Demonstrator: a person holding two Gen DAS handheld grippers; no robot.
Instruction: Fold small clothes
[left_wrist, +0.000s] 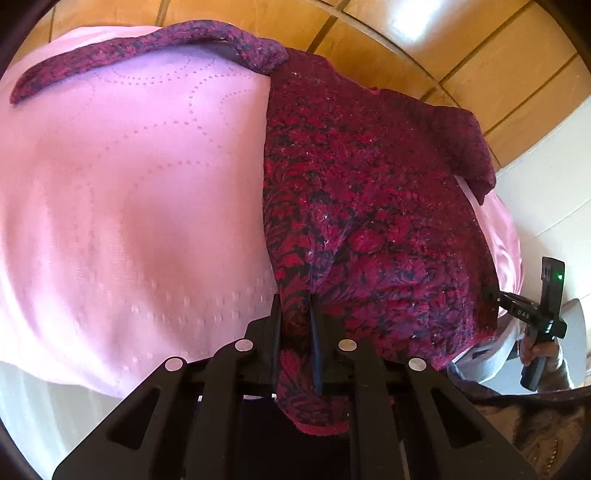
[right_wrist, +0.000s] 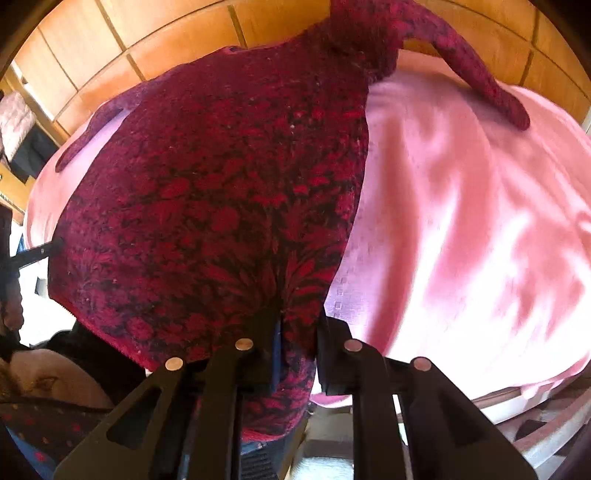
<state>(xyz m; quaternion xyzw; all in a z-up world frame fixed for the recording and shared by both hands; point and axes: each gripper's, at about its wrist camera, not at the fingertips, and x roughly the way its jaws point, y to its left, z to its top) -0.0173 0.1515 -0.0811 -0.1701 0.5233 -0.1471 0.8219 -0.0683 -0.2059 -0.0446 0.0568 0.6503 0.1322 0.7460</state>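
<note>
A dark red and black patterned knit sweater (left_wrist: 369, 206) lies on a pink cloth-covered table (left_wrist: 129, 206). One sleeve (left_wrist: 122, 55) stretches out to the far left. My left gripper (left_wrist: 295, 317) is shut on the sweater's near hem at its left corner. In the right wrist view the sweater (right_wrist: 221, 184) fills the left and centre, its sleeve (right_wrist: 476, 70) reaching far right. My right gripper (right_wrist: 295, 328) is shut on the near hem at the sweater's right corner. The right gripper also shows in the left wrist view (left_wrist: 495, 297), at the sweater's other corner.
The pink cloth (right_wrist: 461, 221) hangs over the table's near edge. A wooden panelled wall (left_wrist: 406, 44) stands behind the table. The person's hand (left_wrist: 539, 350) holds the right gripper's handle. Clothes (right_wrist: 18, 122) hang at far left in the right wrist view.
</note>
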